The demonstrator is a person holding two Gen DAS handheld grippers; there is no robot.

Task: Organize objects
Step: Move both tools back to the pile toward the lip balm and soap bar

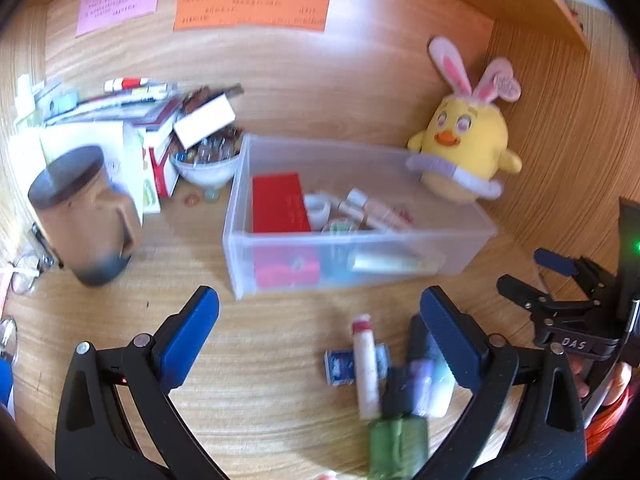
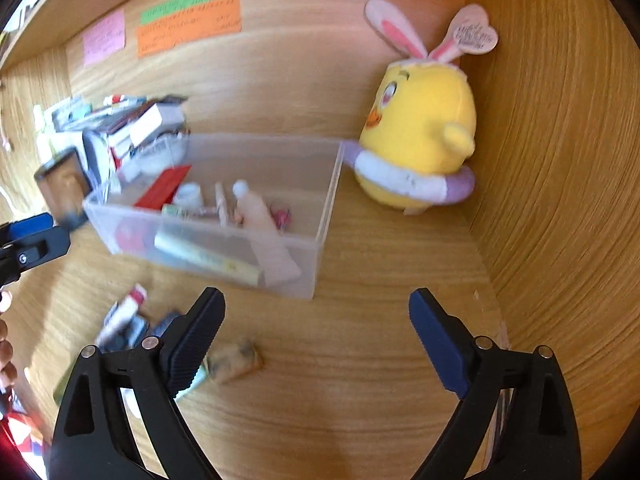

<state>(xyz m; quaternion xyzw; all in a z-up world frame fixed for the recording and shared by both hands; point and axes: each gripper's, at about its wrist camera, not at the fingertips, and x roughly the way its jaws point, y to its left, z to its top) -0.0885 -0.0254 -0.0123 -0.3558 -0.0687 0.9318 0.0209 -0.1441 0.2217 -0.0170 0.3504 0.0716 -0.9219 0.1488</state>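
Translucent plastic bin (image 1: 360, 248) sits on the wooden tabletop (image 1: 260, 360) beside a yellow plush chick (image 2: 420, 132), holding a red box (image 1: 280, 204) and tubes; loose small items (image 1: 384, 372) lie before it; left tongs (image 1: 320, 320) and right tongs (image 2: 316, 320) both gape wide, empty.

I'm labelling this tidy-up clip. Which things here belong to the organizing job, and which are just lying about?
Belongs to the job:
- clear plastic storage bin, already holding a red flat box
- loose white tube with red cap on the desk
- small blue packet under it
- green bottle

Just lying about:
- yellow plush chick with bunny ears
- brown lidded mug
- coloured paper notes
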